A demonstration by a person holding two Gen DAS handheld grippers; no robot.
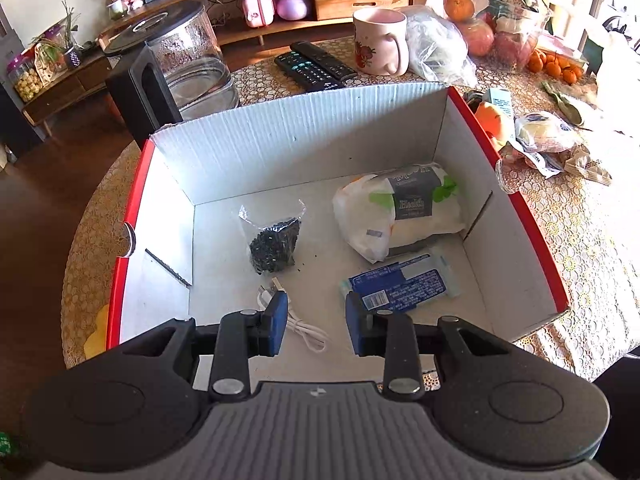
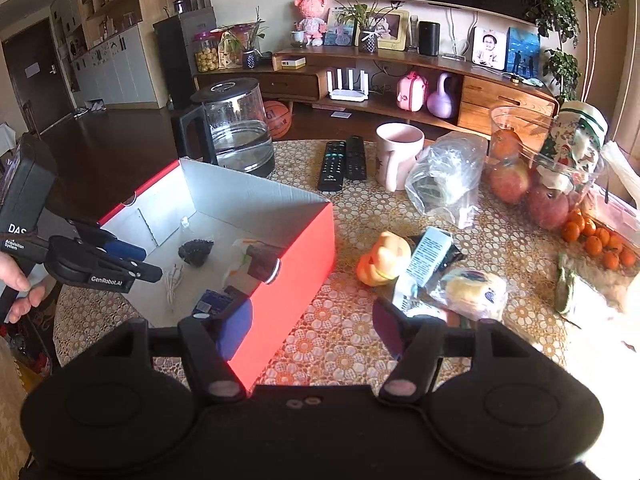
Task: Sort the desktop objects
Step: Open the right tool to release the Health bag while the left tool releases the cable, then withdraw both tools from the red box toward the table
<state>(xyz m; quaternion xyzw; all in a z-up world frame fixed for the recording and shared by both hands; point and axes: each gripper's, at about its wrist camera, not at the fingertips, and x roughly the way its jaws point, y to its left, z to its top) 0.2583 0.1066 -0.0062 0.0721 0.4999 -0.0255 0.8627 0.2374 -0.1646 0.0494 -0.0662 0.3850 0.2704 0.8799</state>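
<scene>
While the red box point(image 1: 540, 240) sat open on the lace-covered table point(image 2: 340, 340), it held four things: one bag of dark beads point(image 1: 276, 244), one white packet point(image 1: 400, 216), one blue carton point(image 1: 400, 286) and one coiled white cable point(image 1: 304, 330). The left gripper point(image 1: 316, 318) hung over the cable, fingers a little apart, nothing between them. The right gripper point(image 2: 312, 326) stood wide and empty above the box's near corner. Only the right view showed the hand point(image 2: 20, 284) on the left tool, and the toy duck point(image 2: 382, 258) whole. Two remotes point(image 2: 342, 162), one mug point(image 2: 396, 152) and one kettle point(image 2: 236, 128) stood beyond, against a wooden sideboard point(image 2: 500, 100).
</scene>
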